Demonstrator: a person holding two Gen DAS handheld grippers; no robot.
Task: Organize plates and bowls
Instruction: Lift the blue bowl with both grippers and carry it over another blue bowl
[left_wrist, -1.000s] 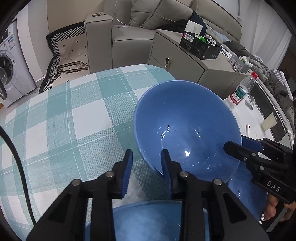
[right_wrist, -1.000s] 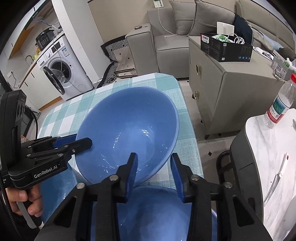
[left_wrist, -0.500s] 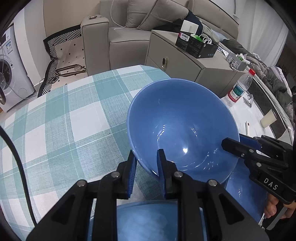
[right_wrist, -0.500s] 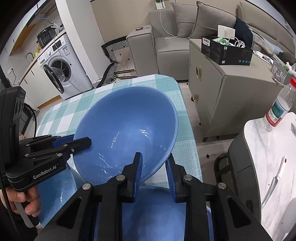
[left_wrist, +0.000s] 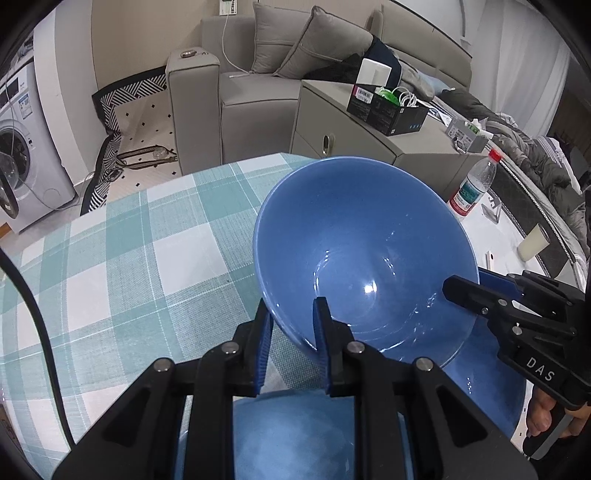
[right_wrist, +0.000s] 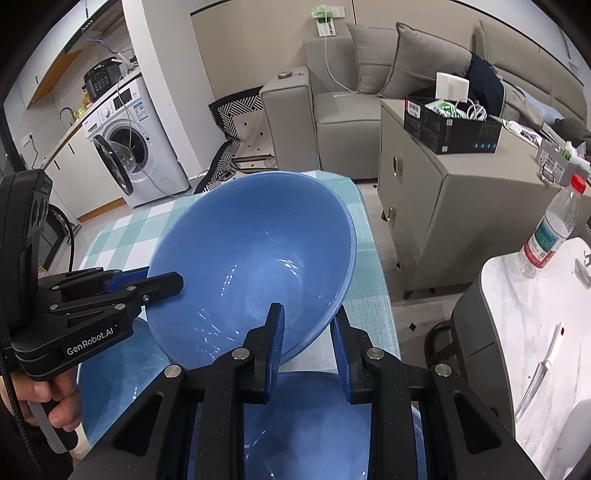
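A large blue bowl (left_wrist: 364, 258) hangs tilted over the checked tablecloth, held by its near rim from two sides. My left gripper (left_wrist: 293, 306) is shut on the rim, one finger inside the bowl and one outside. My right gripper (right_wrist: 308, 314) is shut on the same bowl (right_wrist: 255, 266) further round the rim. Each gripper shows in the other's view: the right gripper (left_wrist: 461, 288) and the left gripper (right_wrist: 162, 282). A second blue bowl (left_wrist: 288, 432) (right_wrist: 314, 424) sits right under the fingers. A blue plate (left_wrist: 487, 387) (right_wrist: 110, 369) lies beneath the held bowl.
The table (left_wrist: 110, 258) with the teal checked cloth ends just beyond the bowl. Past it stand a grey cabinet (right_wrist: 443, 192) and a sofa (left_wrist: 258, 92). A white marble table (right_wrist: 535, 314) at the right carries a water bottle (right_wrist: 550, 229) and a knife (right_wrist: 535, 373).
Both grippers stood open around the bowl's rim a second ago; their jaws have since closed onto it. The hands and the bowl have barely shifted.
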